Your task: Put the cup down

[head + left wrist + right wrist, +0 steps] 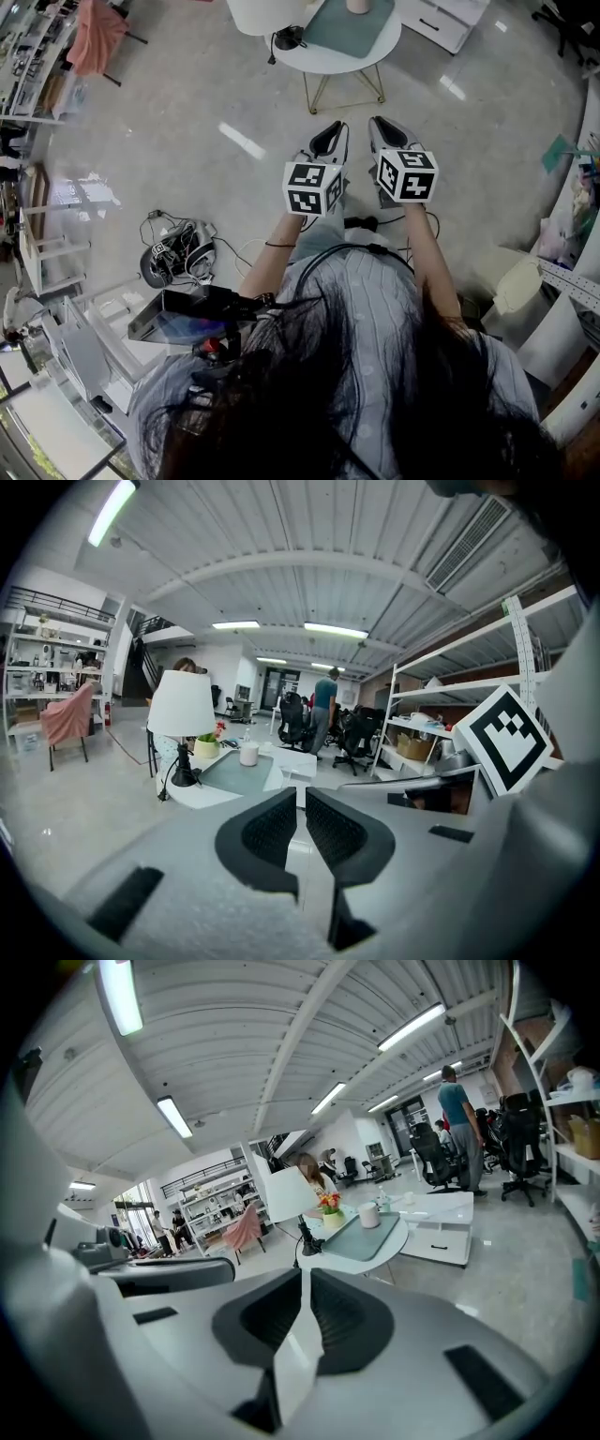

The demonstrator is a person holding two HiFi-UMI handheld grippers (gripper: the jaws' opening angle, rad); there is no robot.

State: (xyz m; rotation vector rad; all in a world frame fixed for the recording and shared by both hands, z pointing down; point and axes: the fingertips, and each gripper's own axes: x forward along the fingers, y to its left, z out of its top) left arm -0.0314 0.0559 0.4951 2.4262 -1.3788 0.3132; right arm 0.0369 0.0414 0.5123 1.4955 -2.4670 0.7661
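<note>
- Cup (367,1215): upright on teal tray (358,1241), on round white table (354,1262); right of centre in right gripper view, at very top edge in head view. Touched by neither gripper.
- Same table, left of cup in right gripper view: flower pot (333,1218), then lamp (286,1195). Cup clear of both, with tray surface showing around it.
- Left gripper (301,803): jaws drawn together to a thin slit, nothing between the pads.
- Right gripper (305,1279): jaws clenched, tips meeting, nothing caught between them.
- Both grippers side by side at centre of head view, tips aimed up-frame toward the table and tilted slightly downward over bare floor (187,122). Well apart from table and cup.
- Judged reason for that pose: keeps table and cup inside both gripper views, so either side can be lined up on the tray.
- Judged reason for cup's spot: flat tray, set in from table rim, gives a stable base with little chance of tipping or sliding off.
- Judged status: put-down looks complete, since cup rests on its own support and both grippers are empty.
- Judged risk: negligible at this separation; lamp base nearest obstacle on any reach toward the tray.
</note>
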